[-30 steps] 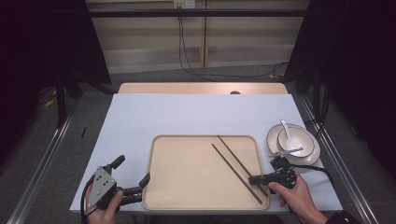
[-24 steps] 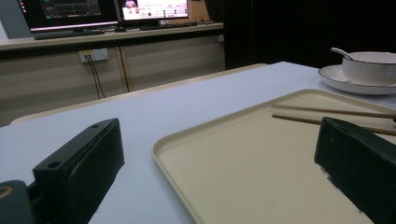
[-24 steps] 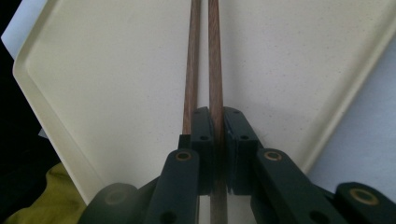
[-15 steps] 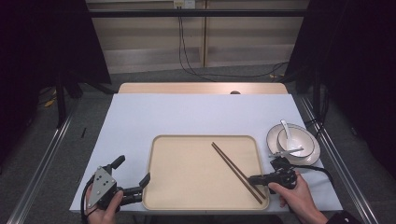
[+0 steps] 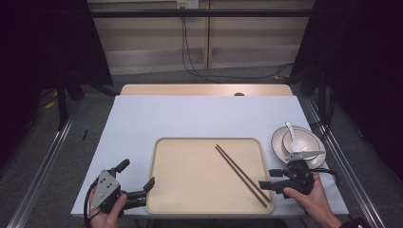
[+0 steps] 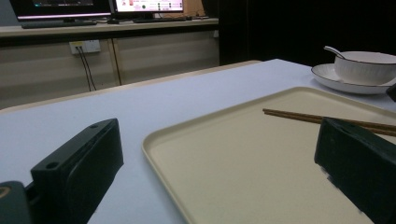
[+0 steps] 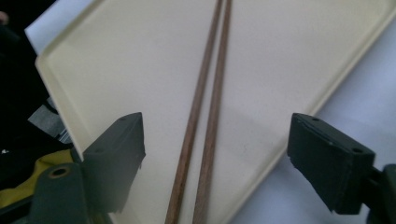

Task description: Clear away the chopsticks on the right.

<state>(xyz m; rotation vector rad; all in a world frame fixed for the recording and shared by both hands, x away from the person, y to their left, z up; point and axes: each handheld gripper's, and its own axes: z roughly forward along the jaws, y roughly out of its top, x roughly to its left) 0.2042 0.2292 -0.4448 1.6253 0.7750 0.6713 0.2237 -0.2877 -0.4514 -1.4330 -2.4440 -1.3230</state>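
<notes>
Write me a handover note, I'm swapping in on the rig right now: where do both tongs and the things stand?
Left tongs: open, empty, at the tray's near left corner.
Right tongs: open, jaws either side of the chopsticks at their near end, not gripping.
Chopsticks lie side by side, slanted across the tray's right half.
Bowl with spoon sits on a plate, right of the tray.
Done: chopsticks on tray.
Left: probably the bowl set.
</notes>
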